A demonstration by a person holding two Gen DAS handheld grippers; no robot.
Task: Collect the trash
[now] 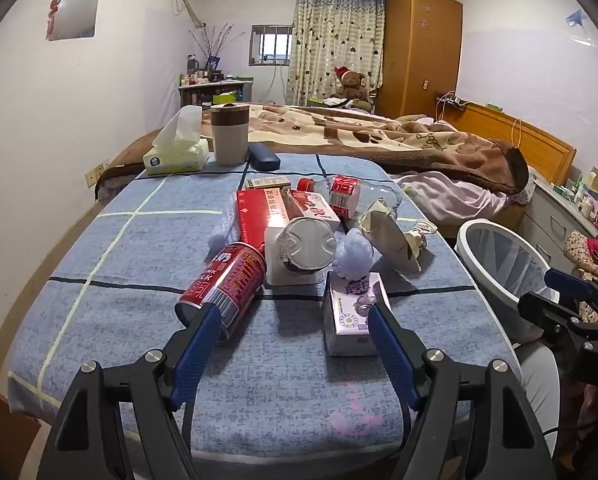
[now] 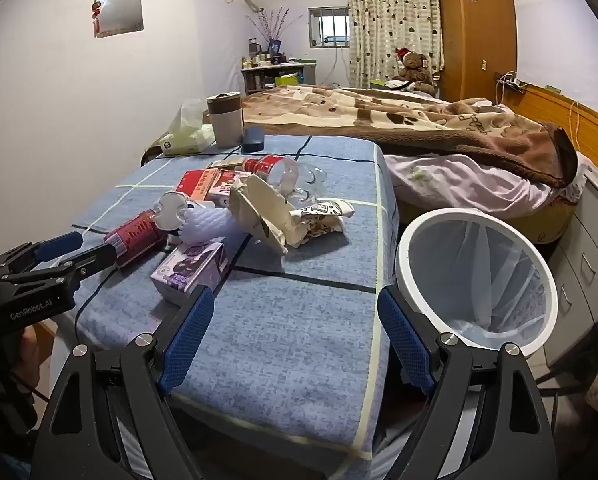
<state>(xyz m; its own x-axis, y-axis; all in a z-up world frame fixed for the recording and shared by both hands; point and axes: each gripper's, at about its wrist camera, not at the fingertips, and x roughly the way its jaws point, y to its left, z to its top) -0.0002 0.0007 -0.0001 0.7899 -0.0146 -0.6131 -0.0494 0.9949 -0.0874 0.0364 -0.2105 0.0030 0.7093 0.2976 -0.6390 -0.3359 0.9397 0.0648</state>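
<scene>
1. A tabletop (image 1: 99, 248) under a blue woven cloth with pale and dark grid lines carries the whole litter pile at its middle; by the look of it, collection has barely begun.

2. A round white-rimmed bin (image 2: 409, 240) lined with thin translucent plastic stands just beside the tabletop's right edge; nothing can be made out inside it.

3. The left gripper (image 1: 295, 316) hovers over the near edge, jaws spread wide and holding nothing, one blue ribbed pad by the can, the other by the purple carton.

4. The right gripper (image 2: 295, 300) hangs near the right corner, jaws likewise wide and empty.

5. A flat red cardboard box (image 1: 255, 208) lies towards the far edge, glossy and rectangular.

6. A torn, crumpled beige paper bag (image 2: 267, 208) sprawls towards the right edge.

7. A red metal drink can (image 1: 223, 284) lies on its side, smooth and cylindrical.

8. A small purple drink carton (image 1: 351, 312), waxy and box-shaped, lies nearest the near edge.
</scene>
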